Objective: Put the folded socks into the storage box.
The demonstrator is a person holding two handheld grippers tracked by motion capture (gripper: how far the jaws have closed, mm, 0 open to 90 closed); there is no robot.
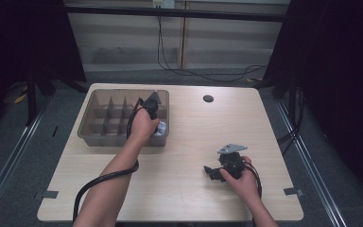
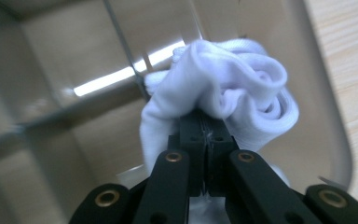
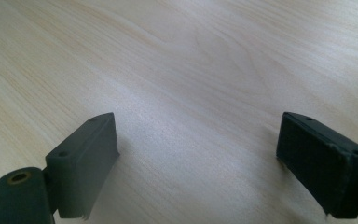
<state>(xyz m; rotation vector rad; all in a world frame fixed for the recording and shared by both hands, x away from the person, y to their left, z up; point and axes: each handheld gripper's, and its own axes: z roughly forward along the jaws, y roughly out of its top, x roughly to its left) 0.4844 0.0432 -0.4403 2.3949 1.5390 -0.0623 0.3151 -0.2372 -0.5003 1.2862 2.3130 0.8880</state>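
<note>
1. Left tongs (image 2: 204,122): jaws pinched together on a fold of white cloth (image 2: 233,88). No gap between the pads; fabric bunches out around the tips.
2. Cloth is crumpled into a wad and sits inside the tray (image 1: 90,124), in a compartment at its right end, close to the right wall. In the high view a bit of white shows just under the left hand (image 1: 144,124).
3. Tray: translucent grey bin with dividers making a grid of cells. It stands on the desk (image 1: 184,142) at the far left. The cells visible to the left of the hand look bare.
4. Left gripper view: tongs point down into the cell, divider walls to the left, the tray's rounded rim to the right, desk wood beyond it.
5. Left forearm reaches in from the bottom edge up to the tray; its cable loops back along the arm.
6. Right tongs (image 3: 198,163): jaws wide apart, nothing between them, bare desk wood underneath.
7. High view: right hand (image 1: 241,182) rests low on the desk at near right, well apart from the tray, tongs pointing left.
8. Small dark round hole (image 1: 208,98) in the desk at far centre, right of the tray.
</note>
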